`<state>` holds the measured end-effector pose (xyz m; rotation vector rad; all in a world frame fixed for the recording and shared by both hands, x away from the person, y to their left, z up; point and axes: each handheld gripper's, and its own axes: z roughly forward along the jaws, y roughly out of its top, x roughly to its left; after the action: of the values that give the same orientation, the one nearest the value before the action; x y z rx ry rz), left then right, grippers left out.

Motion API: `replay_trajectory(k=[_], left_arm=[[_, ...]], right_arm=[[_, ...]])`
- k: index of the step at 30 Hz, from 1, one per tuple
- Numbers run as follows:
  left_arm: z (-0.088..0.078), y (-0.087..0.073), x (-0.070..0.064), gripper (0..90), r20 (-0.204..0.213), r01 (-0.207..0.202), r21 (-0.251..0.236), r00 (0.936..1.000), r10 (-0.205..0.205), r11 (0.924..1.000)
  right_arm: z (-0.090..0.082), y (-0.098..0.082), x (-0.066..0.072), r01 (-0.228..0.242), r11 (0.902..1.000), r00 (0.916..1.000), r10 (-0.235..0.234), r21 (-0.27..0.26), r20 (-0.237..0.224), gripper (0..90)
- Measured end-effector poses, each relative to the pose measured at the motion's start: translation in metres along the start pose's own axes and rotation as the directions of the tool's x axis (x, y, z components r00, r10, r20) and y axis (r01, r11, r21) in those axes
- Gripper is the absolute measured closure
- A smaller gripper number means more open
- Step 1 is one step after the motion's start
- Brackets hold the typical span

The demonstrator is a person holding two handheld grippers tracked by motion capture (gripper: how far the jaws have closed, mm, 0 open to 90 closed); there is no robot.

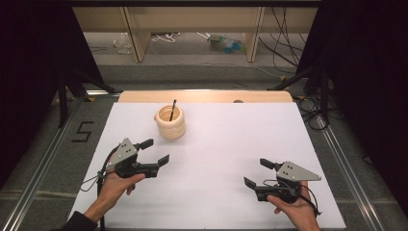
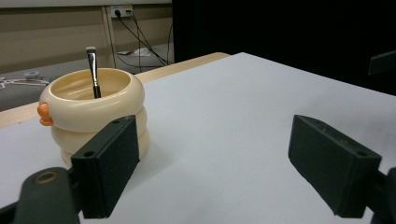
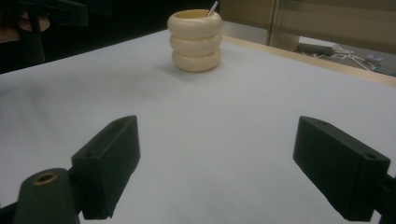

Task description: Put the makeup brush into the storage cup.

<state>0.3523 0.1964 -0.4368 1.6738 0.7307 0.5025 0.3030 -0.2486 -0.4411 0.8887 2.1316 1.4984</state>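
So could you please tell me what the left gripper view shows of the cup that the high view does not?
Left gripper view alone: an orange knob on the side of the cup, and the pale tip of the brush standing inside. High view alone: both hand-held grippers, left and right, open, apart from the cup, plus the whole white table. Both: the ringed cream cup holding the leaning brush.

A white sheet (image 1: 231, 159) covers the desk (image 1: 202, 96), whose bare wood shows at the far edge. A black number five (image 1: 82, 131) is marked on the floor. Farther back lie cables (image 1: 284, 48) and a plastic bottle (image 1: 226, 43).
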Motion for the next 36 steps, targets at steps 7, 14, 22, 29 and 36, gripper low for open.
replay_trajectory(k=[7, 14, 22, 29, 36], left_arm=[[-0.007, -0.003, -0.003, 16.3, 0.002, -0.01, -0.002, 0.9999, 0.01, 0.9999], [-0.014, -0.01, -0.007, 16.3, 0.012, -0.02, 0.005, 0.9997, 0.02, 0.9998], [-0.027, -0.013, -0.007, 16.3, -0.011, -0.028, -0.031, 0.9996, 0.028, 0.9991], [-0.031, -0.018, -0.011, 16.3, -0.017, -0.034, -0.021, 0.9993, 0.034, 0.9992], [-0.032, -0.019, -0.015, 16.4, -0.008, -0.067, -0.025, 0.9977, 0.067, 0.9974]], right_arm=[[0.001, 0.0, 0.0, 0.002, 0.9998, 1.0, -0.002, -0.021, 0.002, 15.9], [-0.001, 0.001, 0.001, -0.001, 0.9999, 1.0, 0.001, -0.012, -0.005, 15.9], [0.0, 0.001, 0.001, -0.005, 0.9994, 0.9999, 0.005, -0.034, -0.011, 15.9], [0.0, 0.002, 0.002, -0.007, 0.9987, 1.0, 0.007, -0.05, -0.007, 15.9], [0.0, 0.001, 0.002, -0.005, 0.9985, 1.0, 0.004, -0.055, -0.008, 15.9]])
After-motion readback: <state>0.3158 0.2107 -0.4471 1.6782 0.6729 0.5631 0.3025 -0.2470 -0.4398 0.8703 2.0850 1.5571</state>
